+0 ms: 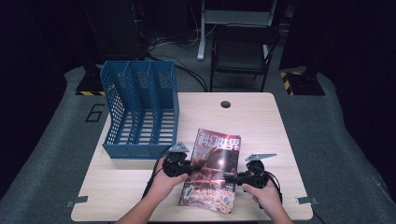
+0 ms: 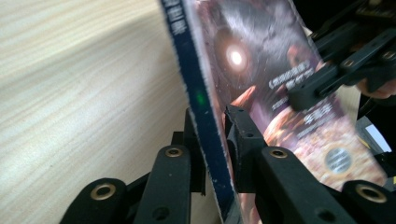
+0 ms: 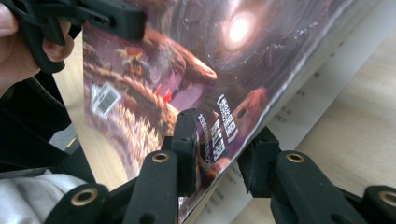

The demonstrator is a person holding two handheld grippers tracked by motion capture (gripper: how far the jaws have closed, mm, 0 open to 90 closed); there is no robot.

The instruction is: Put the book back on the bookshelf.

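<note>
Glossy magazine with red sci-fi cover and dark blue spine, clamped between both: left gripper pinching the spine edge, right gripper closed on the opposite edge. Lifted off the tabletop; cover text blurred, lower corner cut off in the gripper views.

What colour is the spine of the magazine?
Dark blue; the magazine spine shows best in the left gripper view, between the left tool's jaws.

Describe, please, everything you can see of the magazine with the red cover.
The glossy red-covered paper magazine shows space artwork with a bright star, pale title characters on top, a barcode and a dark blue spine. It sits near the front of the light wooden table, right of the blue plastic file rack. The left gripper clamps its spine edge; the right gripper has its jaws around the cover on the opposite edge, lifting the cover off the white pages.
</note>
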